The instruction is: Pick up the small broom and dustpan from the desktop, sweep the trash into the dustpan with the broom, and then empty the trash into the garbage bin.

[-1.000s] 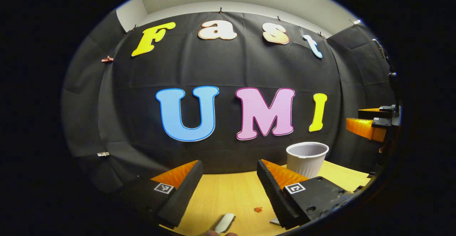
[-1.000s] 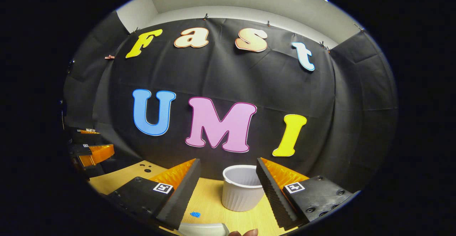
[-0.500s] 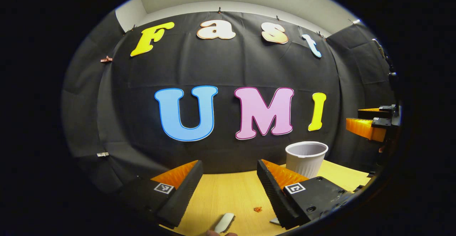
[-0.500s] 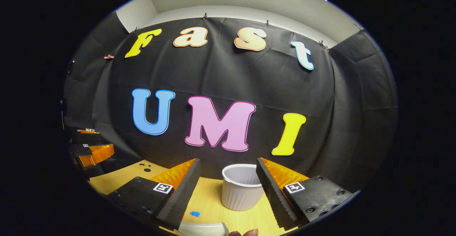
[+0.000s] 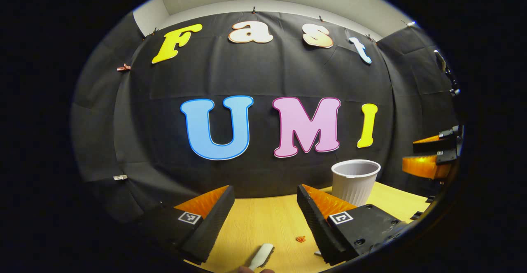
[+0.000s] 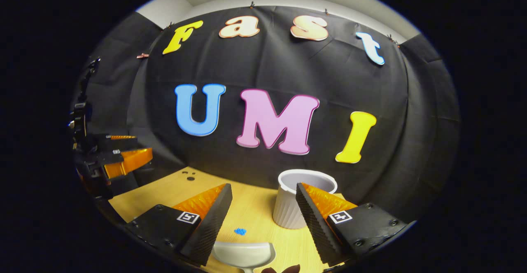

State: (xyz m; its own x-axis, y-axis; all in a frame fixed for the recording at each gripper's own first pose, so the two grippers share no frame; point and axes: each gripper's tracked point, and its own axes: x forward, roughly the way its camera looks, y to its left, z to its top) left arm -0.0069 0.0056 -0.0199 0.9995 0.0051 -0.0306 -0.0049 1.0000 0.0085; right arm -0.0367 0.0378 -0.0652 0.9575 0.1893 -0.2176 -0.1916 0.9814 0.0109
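Observation:
In the left gripper view my left gripper (image 5: 264, 188) hovers open above the wooden desk (image 5: 263, 223), nothing between its fingers. Below it lies the small white broom (image 5: 261, 256), with an orange scrap of trash (image 5: 300, 239) just to its right. The white ribbed garbage bin (image 5: 355, 181) stands at the back right. In the right gripper view my right gripper (image 6: 264, 186) is open over the white dustpan (image 6: 243, 254). A blue scrap (image 6: 240, 231) lies just beyond the pan, and the bin (image 6: 288, 207) stands partly behind the right finger.
Each gripper appears at the edge of the other's view: the right one (image 5: 430, 157) at far right, the left one (image 6: 119, 159) at far left. A person's fingertip (image 6: 284, 269) shows at the bottom edge. Small holes (image 6: 189, 176) mark the desk's far left.
My right gripper has moved forward and tipped down, so the dustpan shows more fully and the bin sits further right. My left gripper has shifted only slightly.

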